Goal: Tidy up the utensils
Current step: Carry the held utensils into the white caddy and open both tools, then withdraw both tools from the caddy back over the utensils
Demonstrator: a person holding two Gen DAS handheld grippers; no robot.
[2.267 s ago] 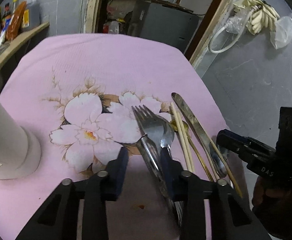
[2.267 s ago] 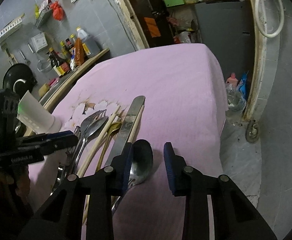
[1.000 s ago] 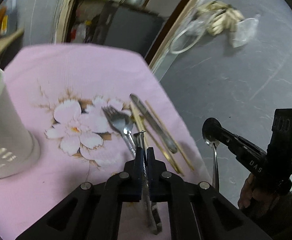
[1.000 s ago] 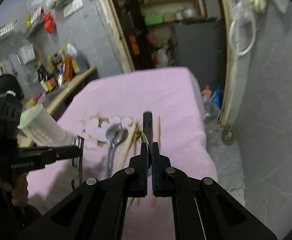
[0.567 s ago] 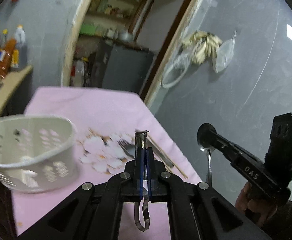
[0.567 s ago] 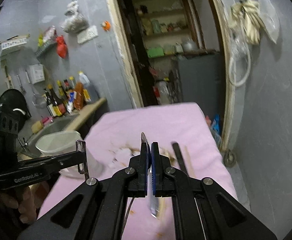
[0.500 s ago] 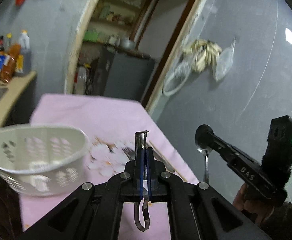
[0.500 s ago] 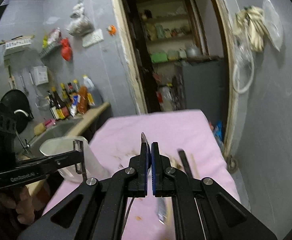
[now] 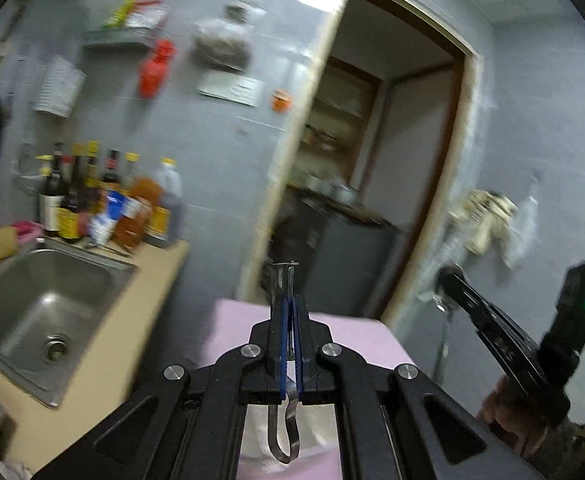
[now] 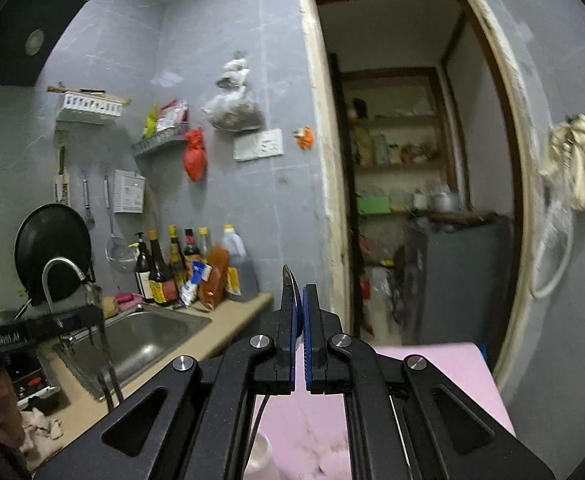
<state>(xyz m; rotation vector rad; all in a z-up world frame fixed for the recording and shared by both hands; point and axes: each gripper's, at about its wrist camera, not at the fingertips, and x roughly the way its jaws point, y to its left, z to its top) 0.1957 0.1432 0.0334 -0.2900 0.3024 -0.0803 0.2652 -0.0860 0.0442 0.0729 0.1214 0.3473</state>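
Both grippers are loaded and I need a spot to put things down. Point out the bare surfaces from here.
Bare pink tablecloth shows on the far right, bordered by the doorway. The tan counter strip between sink and tablecloth is bare. The counter's back corner is crowded with bottles. The white holder sits under the right gripper.

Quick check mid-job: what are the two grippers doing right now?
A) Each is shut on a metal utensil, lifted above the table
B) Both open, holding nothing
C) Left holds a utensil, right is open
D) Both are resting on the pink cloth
A: the left gripper jaws clamp a metal utensil, and the right gripper pinches a spoon, both raised above the pink cloth.
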